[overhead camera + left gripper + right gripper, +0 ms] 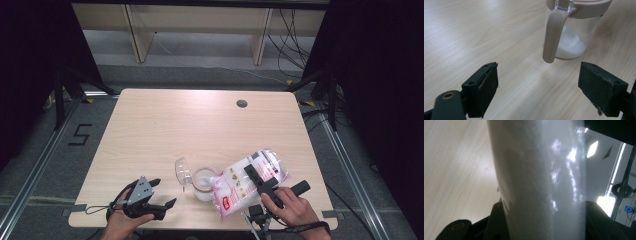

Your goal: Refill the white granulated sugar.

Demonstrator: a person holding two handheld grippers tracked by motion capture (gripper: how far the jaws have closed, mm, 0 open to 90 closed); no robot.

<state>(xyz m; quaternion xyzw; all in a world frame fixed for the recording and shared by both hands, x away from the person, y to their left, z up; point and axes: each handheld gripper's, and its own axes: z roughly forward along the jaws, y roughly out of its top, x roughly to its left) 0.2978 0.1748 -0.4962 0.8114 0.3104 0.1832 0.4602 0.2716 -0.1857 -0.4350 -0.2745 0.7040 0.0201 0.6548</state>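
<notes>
Risk: the bag of white granules [250,181] is tipped mouth-down over the clear jar [204,183], near the front edge of the worktop [200,125]. If the tilt steepens or the mouth drifts off the rim, the flow would likely spill onto the worktop. Nothing steadies the jar, so a nudge from the bag could shift it. The flip lid [182,171] stands open.

Right gripper [261,181]: jaws part-closed, clamping the bag.

Left gripper [161,196]: jaws wide, holding nothing, just beside the jar's handle [552,37].
</notes>
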